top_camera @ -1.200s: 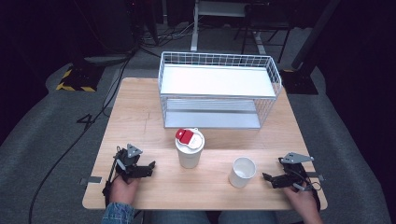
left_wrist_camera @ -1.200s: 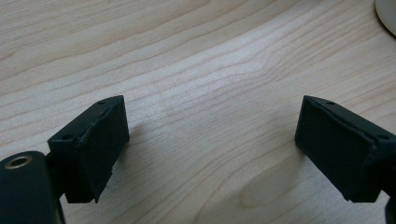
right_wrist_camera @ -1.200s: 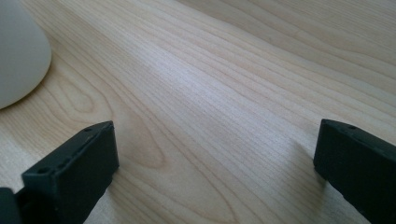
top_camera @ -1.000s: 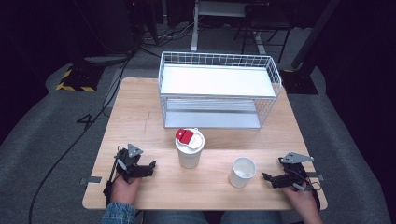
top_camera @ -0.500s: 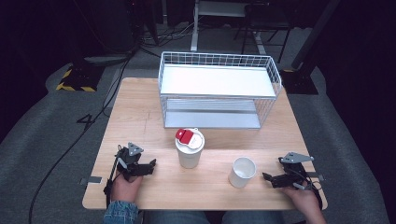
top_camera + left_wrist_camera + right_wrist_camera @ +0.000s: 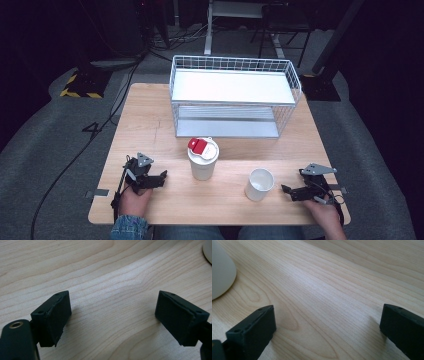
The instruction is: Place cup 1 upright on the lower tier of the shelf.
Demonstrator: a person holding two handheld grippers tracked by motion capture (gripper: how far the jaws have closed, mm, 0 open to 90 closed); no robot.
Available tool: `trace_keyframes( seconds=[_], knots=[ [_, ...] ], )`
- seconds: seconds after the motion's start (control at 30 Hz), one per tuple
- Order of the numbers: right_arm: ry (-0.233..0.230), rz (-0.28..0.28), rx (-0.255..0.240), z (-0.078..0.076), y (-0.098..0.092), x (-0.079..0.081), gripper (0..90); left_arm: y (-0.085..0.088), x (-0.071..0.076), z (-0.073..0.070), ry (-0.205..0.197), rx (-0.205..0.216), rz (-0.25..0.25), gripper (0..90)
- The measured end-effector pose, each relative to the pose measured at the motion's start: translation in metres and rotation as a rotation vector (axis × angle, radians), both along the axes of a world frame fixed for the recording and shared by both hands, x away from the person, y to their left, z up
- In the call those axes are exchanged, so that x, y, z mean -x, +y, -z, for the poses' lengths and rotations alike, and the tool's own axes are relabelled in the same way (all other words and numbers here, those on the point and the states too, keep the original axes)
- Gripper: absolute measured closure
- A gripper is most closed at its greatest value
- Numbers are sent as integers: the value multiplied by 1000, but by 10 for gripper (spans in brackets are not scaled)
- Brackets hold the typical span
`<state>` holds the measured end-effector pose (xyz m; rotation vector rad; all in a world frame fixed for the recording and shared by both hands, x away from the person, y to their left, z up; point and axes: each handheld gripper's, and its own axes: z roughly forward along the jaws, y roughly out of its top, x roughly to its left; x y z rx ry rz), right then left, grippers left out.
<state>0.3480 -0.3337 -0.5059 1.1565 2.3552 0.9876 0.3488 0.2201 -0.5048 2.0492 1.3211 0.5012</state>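
Presently, both grippers, left [image 6: 159, 178] and right [image 6: 286, 190], are being held wide-fingered and empty on the counter [image 6: 150, 130], so the open cup [image 6: 259, 184] at the right gripper's nine o'clock is being risked to a careless nudge.

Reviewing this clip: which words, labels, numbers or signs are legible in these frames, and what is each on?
"4": a dark mark on the grey floor left of the table.
Red patch on the lidded cup: no text readable.
Open cup, wire rack: none.

— Obstructions?
— The lidded cup [image 6: 203, 159] and open cup [image 6: 259, 184] stood mid-table; the wire rack [image 6: 234, 97] blocked the far side.
— Clearances?
— Bare table [image 6: 150, 125] lay left of the rack.
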Motion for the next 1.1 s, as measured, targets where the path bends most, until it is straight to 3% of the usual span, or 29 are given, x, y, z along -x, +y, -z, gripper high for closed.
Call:
trace_keyframes(
  seconds=[0.13, 0.17, 0.27, 0.73, 0.87, 1.1],
  knots=[
    [-1, 7, -11, -1, -2, 0, 29, 0, 0, 0, 0, 0, 0, 142],
    [-28, 6, -26, -5, -2, 3, 35, 0, 0, 0, 0, 0, 1, 142],
    [-44, 7, -51, -10, -4, 5, 36, 0, 0, 0, 0, 0, 0, 142],
    [-64, -6, -109, -32, -7, 22, 51, 0, 0, 0, 0, -1, 0, 142],
    [-89, -36, -120, -44, -3, 31, 53, 0, 0, 0, 0, -1, 0, 142],
    [-88, -95, -135, -59, 9, 41, 61, 0, 0, 0, 0, 0, 0, 142]
  ],
)
